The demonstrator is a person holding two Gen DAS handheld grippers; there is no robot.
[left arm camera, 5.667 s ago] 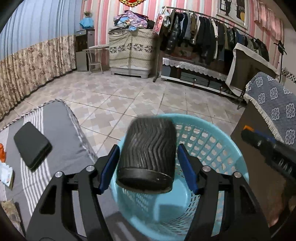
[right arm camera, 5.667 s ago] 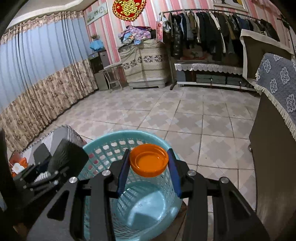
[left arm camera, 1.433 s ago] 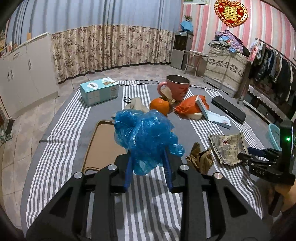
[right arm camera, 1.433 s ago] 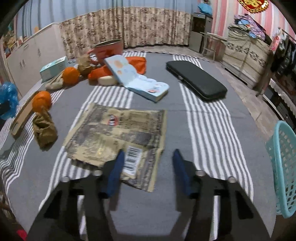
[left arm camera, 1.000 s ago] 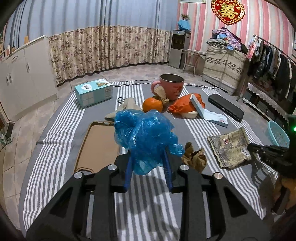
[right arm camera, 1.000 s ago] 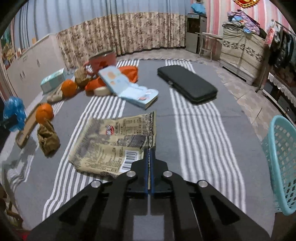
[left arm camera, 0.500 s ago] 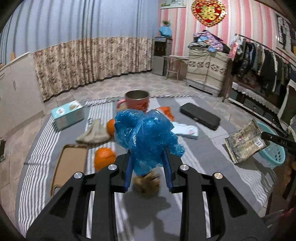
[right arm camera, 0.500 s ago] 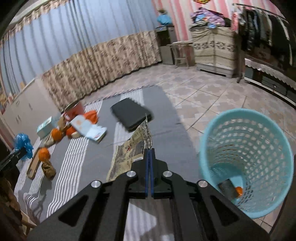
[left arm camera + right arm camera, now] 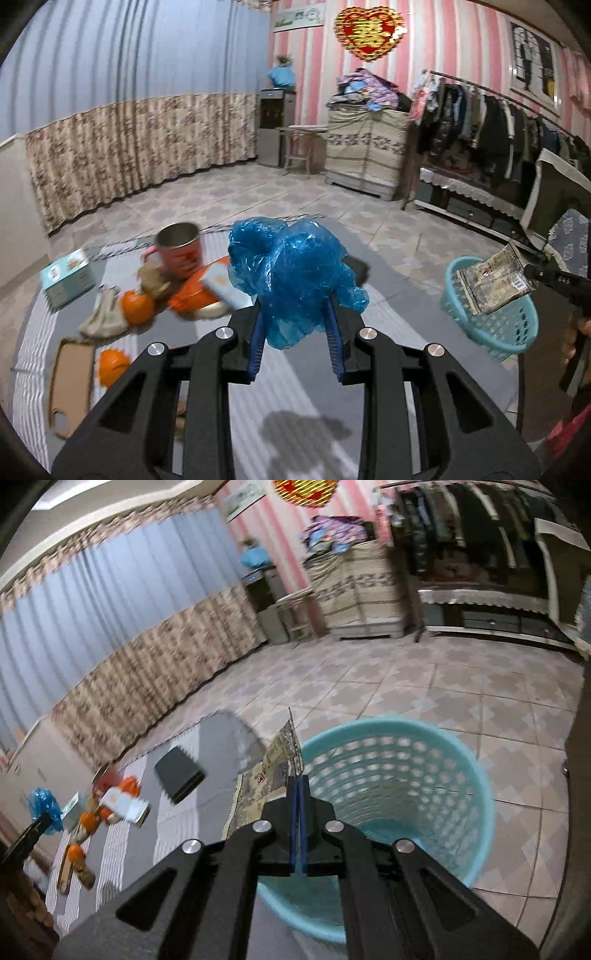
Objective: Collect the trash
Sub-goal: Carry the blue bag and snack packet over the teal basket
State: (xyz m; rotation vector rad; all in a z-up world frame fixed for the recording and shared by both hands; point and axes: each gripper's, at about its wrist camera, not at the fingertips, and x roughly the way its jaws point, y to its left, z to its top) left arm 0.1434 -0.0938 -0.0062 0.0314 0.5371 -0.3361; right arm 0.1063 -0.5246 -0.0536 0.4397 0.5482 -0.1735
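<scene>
My left gripper [image 9: 295, 317] is shut on a crumpled blue plastic bag [image 9: 291, 273] and holds it above the grey striped table [image 9: 369, 413]. My right gripper [image 9: 297, 786] is shut on the edge of a flat printed foil wrapper [image 9: 266, 779], held at the near left rim of the light blue trash basket [image 9: 461, 775]. In the left wrist view the wrapper [image 9: 491, 280] hangs in front of the basket [image 9: 513, 328], which stands off the table's right end. The blue bag also shows far left in the right wrist view [image 9: 44, 805].
On the table lie a pink mug [image 9: 181, 251], oranges [image 9: 136, 306], a small teal box [image 9: 66, 277], a booklet [image 9: 125, 805], a black case [image 9: 177, 775], a brown tray [image 9: 70, 376] and a brown crumpled wrapper. A clothes rack [image 9: 498, 136] and a covered cabinet [image 9: 365, 151] stand behind on the tiled floor.
Both grippers have swung right toward the basket. The right gripper has carried the wrapper from over the table's end to the basket's rim. The left still holds the blue bag.
</scene>
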